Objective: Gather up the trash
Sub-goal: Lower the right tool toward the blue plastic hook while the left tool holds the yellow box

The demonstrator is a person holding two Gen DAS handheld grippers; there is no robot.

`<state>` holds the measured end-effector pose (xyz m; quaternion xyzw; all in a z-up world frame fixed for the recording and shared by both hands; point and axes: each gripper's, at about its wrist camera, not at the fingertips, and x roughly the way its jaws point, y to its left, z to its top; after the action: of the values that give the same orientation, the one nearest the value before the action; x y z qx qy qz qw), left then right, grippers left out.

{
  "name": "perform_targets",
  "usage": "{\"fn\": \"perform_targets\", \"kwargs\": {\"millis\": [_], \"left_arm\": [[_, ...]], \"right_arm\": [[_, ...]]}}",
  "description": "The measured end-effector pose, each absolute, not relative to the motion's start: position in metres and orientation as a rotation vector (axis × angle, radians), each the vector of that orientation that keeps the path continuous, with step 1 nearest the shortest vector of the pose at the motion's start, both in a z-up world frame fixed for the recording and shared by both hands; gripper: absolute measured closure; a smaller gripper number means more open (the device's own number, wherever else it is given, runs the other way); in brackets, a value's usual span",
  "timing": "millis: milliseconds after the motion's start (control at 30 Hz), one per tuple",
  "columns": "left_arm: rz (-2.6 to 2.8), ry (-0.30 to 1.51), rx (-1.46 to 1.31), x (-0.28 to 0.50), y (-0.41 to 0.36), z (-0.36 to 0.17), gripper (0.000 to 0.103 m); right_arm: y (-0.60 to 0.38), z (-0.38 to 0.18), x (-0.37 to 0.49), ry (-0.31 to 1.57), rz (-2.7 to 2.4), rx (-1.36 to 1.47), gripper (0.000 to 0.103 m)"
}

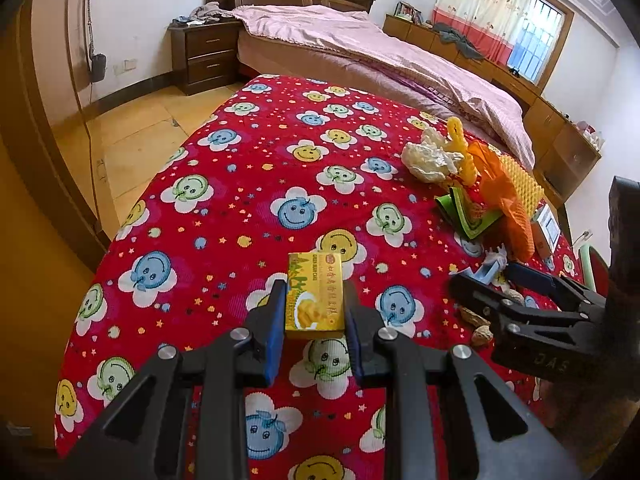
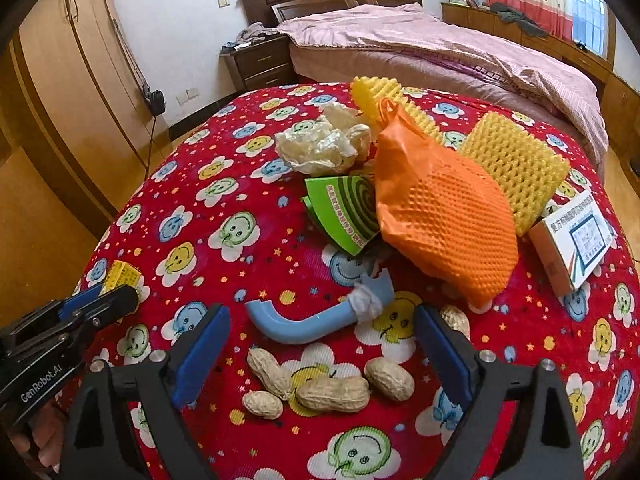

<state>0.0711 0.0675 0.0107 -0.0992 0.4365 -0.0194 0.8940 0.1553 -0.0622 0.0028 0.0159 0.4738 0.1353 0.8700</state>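
Observation:
My left gripper is shut on a small yellow cake box, its blue pads pressing both long sides, over the red smiley-face cloth. In the right wrist view that gripper and box sit at the far left. My right gripper stands open and low over several peanuts, which lie between its fingers untouched. Just beyond its tips lies a blue curved plastic piece. In the left wrist view the right gripper reaches in from the right.
Behind the peanuts is a trash pile: orange bag, yellow foam nets, green card, crumpled white paper, a white-and-orange carton. Past the cloth stand a bed, a nightstand and a wardrobe.

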Motion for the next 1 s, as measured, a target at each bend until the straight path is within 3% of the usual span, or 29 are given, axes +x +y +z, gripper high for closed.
{"fn": "perform_targets", "kwargs": {"millis": [133,200,400,467,867,1000], "left_arm": [[-0.034,0.907,-0.211,0.072,0.069,0.009,0.076],[-0.033,0.907,-0.212,0.072,0.069,0.009,0.076],[-0.038,0.908,-0.211,0.072,0.069,0.009,0.076],[-0.042,0.906,-0.211,0.071,0.068,0.009,0.076],[-0.028,0.894,-0.237,0.066,0.076,0.012,0.076],[-0.029,0.901,-0.241,0.069,0.075,0.01,0.076]], "right_arm": [[-0.06,0.002,0.154,0.984,0.275,0.01,0.01],[-0.058,0.001,0.153,0.979,0.264,-0.006,0.025],[-0.062,0.002,0.149,0.961,0.227,-0.025,0.051],[-0.067,0.003,0.149,0.961,0.228,0.003,0.054],[-0.083,0.011,0.142,0.958,0.225,0.077,0.054],[-0.087,0.016,0.141,0.942,0.233,0.1,0.045]]}}
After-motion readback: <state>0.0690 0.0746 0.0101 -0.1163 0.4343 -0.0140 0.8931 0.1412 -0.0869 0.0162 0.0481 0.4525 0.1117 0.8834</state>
